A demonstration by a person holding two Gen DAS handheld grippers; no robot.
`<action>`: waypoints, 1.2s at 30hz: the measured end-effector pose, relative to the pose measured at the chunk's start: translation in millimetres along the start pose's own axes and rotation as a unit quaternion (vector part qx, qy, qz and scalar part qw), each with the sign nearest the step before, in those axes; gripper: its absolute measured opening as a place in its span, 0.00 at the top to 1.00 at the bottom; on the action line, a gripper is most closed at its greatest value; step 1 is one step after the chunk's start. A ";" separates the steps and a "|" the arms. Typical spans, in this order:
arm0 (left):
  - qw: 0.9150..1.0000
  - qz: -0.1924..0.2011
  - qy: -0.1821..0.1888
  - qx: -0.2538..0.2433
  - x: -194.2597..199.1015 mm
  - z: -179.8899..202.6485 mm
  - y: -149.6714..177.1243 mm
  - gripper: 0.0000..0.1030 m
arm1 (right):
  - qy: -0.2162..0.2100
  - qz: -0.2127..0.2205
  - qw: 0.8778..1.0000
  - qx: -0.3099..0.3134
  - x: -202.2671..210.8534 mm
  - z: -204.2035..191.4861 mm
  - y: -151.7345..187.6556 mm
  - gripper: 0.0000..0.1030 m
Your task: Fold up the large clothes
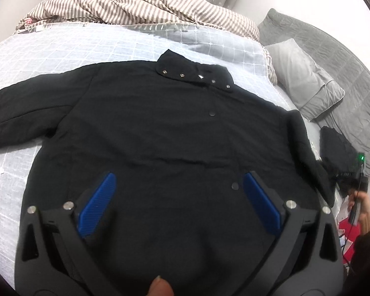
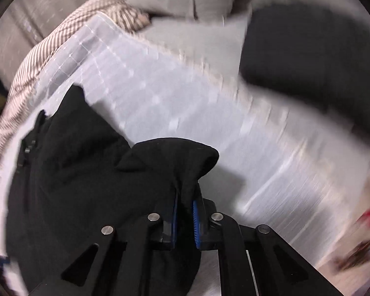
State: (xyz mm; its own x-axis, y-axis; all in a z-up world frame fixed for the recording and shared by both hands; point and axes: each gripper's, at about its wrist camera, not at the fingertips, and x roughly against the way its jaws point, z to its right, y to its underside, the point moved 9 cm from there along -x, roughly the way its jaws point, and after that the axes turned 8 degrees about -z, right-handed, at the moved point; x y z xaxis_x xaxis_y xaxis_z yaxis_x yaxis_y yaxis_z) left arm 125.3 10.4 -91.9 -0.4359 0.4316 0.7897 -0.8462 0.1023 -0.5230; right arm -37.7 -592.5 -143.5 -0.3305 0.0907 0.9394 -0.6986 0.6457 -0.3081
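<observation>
Black quilted fabric fills the left wrist view: a large jacket (image 1: pixel 165 128) lies spread flat, front up, on a pale checked bedspread (image 1: pixel 49 56), its snap-studded collar (image 1: pixel 197 74) pointing toward the far side of the bed. One sleeve (image 1: pixel 19 113) stretches out from the jacket toward the picture's left edge. Beyond the collar a striped blanket (image 1: pixel 135 7) lies bunched, and to the jacket's right sit grey pillows (image 1: pixel 305 79) and a small folded dark garment (image 1: pixel 335 148). The left gripper (image 1: pixel 177 194) hovers over the jacket's lower front with its blue pads (image 1: pixel 98 207) spread wide apart and nothing between them. A fingertip (image 1: pixel 160 287) shows at the bottom edge, and a hand (image 1: pixel 362 212) holding a device shows past the jacket's right hem.

The right wrist view is smeared by motion. Here the right gripper (image 2: pixel 185 209) has its jaws closed tight on a raised fold of the jacket (image 2: pixel 86 172), the cloth bulging up above the pads (image 2: pixel 195 219). The bedspread (image 2: pixel 185 103) runs beyond the jacket, with the striped blanket (image 2: pixel 61 37) at its far edge.
</observation>
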 end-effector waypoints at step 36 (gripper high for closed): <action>0.998 0.001 -0.059 0.017 -29.0 -47.1 -2.8 0.00 | 0.070 0.057 0.986 0.141 -98.8 -169.2 -56.7 0.33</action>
State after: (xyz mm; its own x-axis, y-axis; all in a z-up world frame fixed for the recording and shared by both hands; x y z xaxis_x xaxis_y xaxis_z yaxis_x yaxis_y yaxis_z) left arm 154.7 39.8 -128.4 -0.4691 0.3224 0.8222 -0.8542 0.0708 -0.5151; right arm 142.0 -509.8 -193.5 -0.3403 0.2682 0.9012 -0.8171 0.3900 -0.4246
